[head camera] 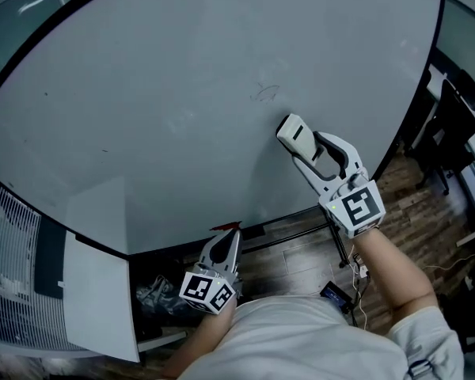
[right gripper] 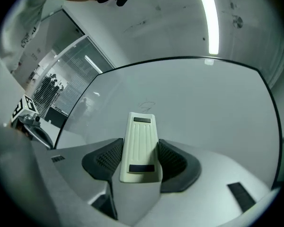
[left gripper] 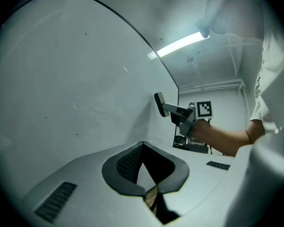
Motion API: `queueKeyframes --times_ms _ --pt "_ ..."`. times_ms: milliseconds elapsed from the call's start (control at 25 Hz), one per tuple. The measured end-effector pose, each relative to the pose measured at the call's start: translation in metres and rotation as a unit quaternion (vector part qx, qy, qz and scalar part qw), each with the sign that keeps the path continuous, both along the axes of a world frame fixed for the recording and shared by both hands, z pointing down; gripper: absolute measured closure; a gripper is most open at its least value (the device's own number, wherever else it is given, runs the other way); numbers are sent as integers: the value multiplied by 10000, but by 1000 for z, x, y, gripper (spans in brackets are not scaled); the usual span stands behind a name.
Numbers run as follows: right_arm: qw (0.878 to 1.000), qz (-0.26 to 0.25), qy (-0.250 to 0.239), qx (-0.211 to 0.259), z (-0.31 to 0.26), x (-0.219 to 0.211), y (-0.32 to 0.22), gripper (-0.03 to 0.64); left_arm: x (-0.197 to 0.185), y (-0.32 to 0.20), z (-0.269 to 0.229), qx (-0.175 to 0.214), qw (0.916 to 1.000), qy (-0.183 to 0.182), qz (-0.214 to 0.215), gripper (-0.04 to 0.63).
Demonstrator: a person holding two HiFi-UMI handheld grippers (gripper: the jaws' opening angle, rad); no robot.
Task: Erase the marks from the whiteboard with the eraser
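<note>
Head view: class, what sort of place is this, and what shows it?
Probably an office or meeting room: a large whiteboard, a dark office chair beside it, and, in the right gripper view, a glass partition hung with blinds.

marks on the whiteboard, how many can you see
1 clear scribble, on the whiteboard just beyond the eraser tip; tiny specks toward the board's left edge may be faint marks.

We see the whiteboard (head camera: pixel 182 93) as pale grey-white inside a thin black frame, with a faint dark scribble (head camera: pixel 265 93) on it. Below that scribble, the eraser (right gripper: pixel 141 145) is cream, ribbed lengthwise, with two dark bars. The right gripper (right gripper: pixel 141 161) is light grey with black textured pads (right gripper: pixel 173 162), and its cube (head camera: pixel 358 207) has black-and-white squares. Under the whiteboard, the floor (head camera: pixel 301 252) is brown planks.
</note>
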State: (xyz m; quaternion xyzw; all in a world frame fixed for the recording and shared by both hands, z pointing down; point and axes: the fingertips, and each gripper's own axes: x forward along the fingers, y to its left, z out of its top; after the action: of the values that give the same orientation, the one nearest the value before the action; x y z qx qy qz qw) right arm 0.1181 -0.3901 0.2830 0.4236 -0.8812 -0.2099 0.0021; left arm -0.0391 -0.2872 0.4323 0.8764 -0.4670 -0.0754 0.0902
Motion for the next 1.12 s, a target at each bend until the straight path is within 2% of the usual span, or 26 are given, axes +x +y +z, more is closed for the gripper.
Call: queueKeyframes --times_ms 240,600,840,1120 --pt "9966 260 208 753 -80 31 -22 374 0 -6 -5 58 10000 63 -19 589" --pt "9809 592 378 1816 -193 38 -31 374 -1 -12 2 -12 10000 80 -53 589" --pt "9709 658 417 2264 -224 28 -27 374 -1 -14 3 -27 9999 91 -89 589" --pt "9666 517 475 2465 -217 7 -23 374 -3 -15 -1 30 9999 8 -155 589"
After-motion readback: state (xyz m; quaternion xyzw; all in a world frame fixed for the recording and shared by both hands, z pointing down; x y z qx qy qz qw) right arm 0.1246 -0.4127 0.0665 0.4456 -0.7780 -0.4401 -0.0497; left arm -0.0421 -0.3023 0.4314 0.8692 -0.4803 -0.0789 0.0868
